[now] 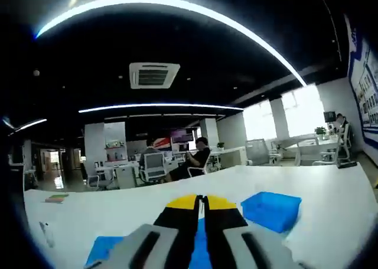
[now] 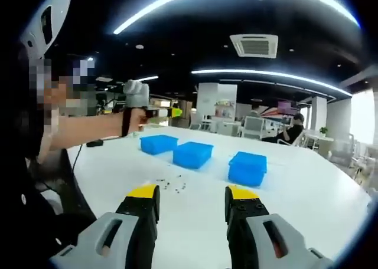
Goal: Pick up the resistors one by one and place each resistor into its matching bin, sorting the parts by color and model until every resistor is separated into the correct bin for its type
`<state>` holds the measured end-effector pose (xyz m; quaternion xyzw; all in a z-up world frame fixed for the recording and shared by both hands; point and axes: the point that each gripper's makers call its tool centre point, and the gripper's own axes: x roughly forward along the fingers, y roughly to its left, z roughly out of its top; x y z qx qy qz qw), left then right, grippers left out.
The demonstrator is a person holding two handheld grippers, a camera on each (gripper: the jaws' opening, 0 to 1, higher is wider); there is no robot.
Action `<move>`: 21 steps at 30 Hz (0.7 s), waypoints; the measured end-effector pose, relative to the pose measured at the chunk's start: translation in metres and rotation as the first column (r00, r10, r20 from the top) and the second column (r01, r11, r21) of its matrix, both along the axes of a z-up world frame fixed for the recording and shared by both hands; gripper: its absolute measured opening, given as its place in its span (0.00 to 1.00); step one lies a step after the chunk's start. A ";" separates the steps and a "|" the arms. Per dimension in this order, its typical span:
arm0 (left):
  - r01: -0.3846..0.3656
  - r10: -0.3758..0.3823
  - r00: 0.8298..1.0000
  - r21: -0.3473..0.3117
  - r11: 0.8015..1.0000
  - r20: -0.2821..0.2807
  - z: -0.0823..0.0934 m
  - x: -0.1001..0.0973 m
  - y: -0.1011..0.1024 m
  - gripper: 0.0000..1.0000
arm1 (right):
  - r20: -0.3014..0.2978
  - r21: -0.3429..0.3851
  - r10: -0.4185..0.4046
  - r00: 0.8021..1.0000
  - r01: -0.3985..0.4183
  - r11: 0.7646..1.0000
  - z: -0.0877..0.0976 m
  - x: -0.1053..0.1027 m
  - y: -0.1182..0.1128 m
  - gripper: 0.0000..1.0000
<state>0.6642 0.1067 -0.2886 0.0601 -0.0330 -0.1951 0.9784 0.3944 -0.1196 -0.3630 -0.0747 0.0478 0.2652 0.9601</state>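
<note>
A small scatter of resistors (image 2: 172,184) lies on the white table (image 2: 307,192), just beyond my right gripper (image 2: 192,193), whose yellow-tipped jaws stand wide open with nothing between them. Behind the parts, three blue bins stand in a row: left (image 2: 158,144), middle (image 2: 192,154) and right (image 2: 247,167). In the right gripper view, a gloved hand (image 2: 136,95) holds my left gripper (image 2: 171,112) raised above the far left of the table. In its own view the left gripper (image 1: 201,203) is shut, jaws pressed together with nothing visible in them, above blue bins (image 1: 271,210) (image 1: 106,248).
The person's arm (image 2: 82,127) reaches in from the left. A dark object (image 2: 94,143) lies near the table's left edge, and a flat coloured item (image 1: 57,198) lies far left. People sit at desks (image 1: 195,160) beyond the table.
</note>
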 end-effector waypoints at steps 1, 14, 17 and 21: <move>-0.017 0.017 1.000 -0.004 1.000 -0.016 -0.003 0.008 0.001 0.07 | 0.001 0.003 -0.003 1.000 0.003 1.000 0.001 0.000 -0.001 0.46; -0.021 0.019 0.995 -0.011 1.000 -0.098 -0.034 0.037 -0.013 0.07 | -0.004 0.014 -0.007 1.000 0.007 1.000 -0.001 0.003 -0.005 0.46; -0.035 0.036 0.996 0.012 0.999 -0.081 -0.036 0.036 -0.013 0.24 | -0.007 0.012 -0.004 1.000 0.004 1.000 -0.002 0.003 -0.005 0.46; 0.035 -0.034 0.996 0.013 0.999 -0.077 -0.038 0.023 -0.023 0.39 | -0.006 0.016 -0.002 1.000 0.002 1.000 -0.001 0.004 -0.004 0.46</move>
